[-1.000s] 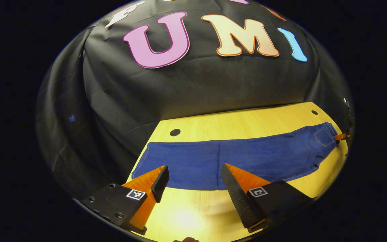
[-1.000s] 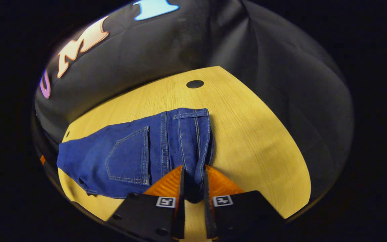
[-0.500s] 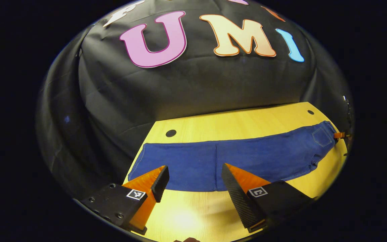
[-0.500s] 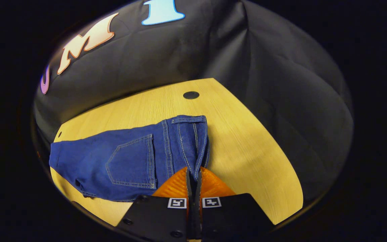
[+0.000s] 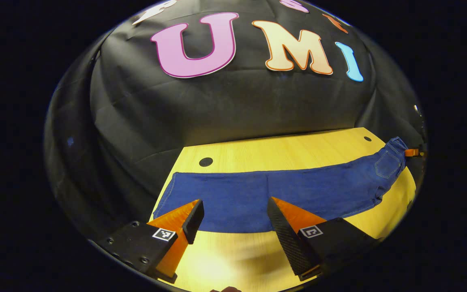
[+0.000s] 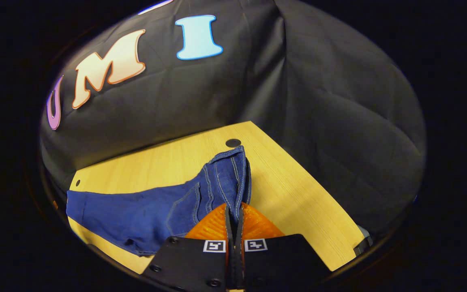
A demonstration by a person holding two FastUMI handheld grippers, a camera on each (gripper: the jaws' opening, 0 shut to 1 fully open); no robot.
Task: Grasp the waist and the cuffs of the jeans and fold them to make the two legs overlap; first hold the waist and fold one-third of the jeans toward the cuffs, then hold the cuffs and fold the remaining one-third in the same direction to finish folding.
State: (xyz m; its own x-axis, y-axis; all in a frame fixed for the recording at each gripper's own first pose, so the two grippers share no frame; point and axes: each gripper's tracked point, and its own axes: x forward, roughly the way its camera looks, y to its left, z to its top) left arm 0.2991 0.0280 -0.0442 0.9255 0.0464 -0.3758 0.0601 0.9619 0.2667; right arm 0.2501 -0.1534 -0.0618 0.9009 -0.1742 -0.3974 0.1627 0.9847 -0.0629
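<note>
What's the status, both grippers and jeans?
Right hand-held gripper shut on jeans waist. Left hand-held gripper open above the cuffs. Table otherwise bare ahead.

Left gripper view faces the jeans (image 5: 282,192) from the cuffs, right gripper view close at the waist.

The left gripper (image 5: 235,213) is held low with its two fingers spread wide apart, nothing between them. The right gripper (image 6: 233,219) has its fingers pressed together, clamped on a fold of denim, and in the left gripper view it appears at the far right (image 5: 412,153), well apart.
</note>
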